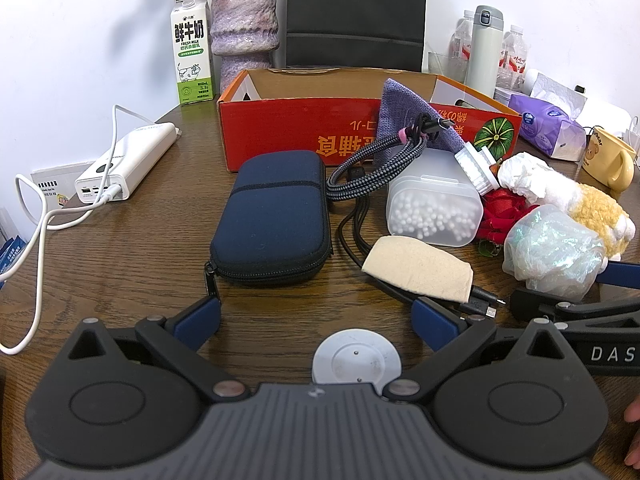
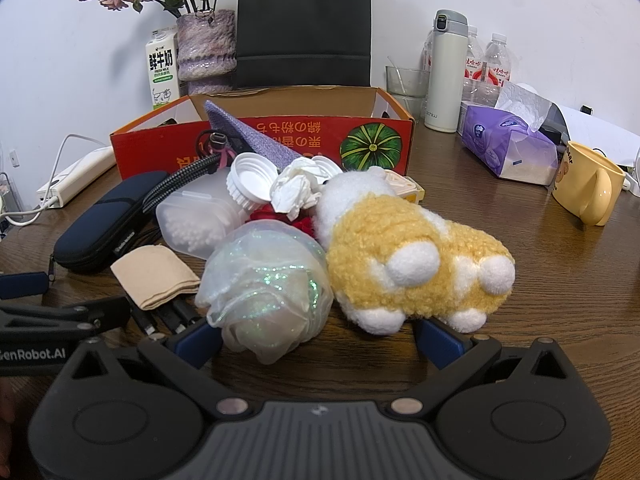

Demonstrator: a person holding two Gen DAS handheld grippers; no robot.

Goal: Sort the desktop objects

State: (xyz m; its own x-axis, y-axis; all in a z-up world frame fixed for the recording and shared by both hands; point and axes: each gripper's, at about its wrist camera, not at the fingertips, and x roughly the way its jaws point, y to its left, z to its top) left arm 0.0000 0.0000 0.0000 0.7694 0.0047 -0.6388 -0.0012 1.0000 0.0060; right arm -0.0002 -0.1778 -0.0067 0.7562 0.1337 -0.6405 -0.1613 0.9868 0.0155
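A pile of objects lies on the wooden table in front of a red cardboard box (image 1: 360, 128) (image 2: 280, 144). In the left wrist view there is a navy zip case (image 1: 272, 216), a braided cable (image 1: 372, 168), a cotton-swab box (image 1: 434, 208) and a beige cloth (image 1: 420, 270). My left gripper (image 1: 316, 320) is open and empty just before the case. In the right wrist view a sheer iridescent pouch (image 2: 264, 288) and a yellow-white plush toy (image 2: 412, 248) lie close ahead. My right gripper (image 2: 318, 340) is open and empty, its fingers beside the pouch and the toy.
A white power bank (image 1: 128, 164) with cables lies at left. A milk carton (image 1: 191, 50), vase (image 1: 244, 24) and black bag (image 1: 354, 12) stand behind the box. A thermos (image 2: 446, 72), tissue pack (image 2: 508, 144) and yellow mug (image 2: 588, 184) stand at right.
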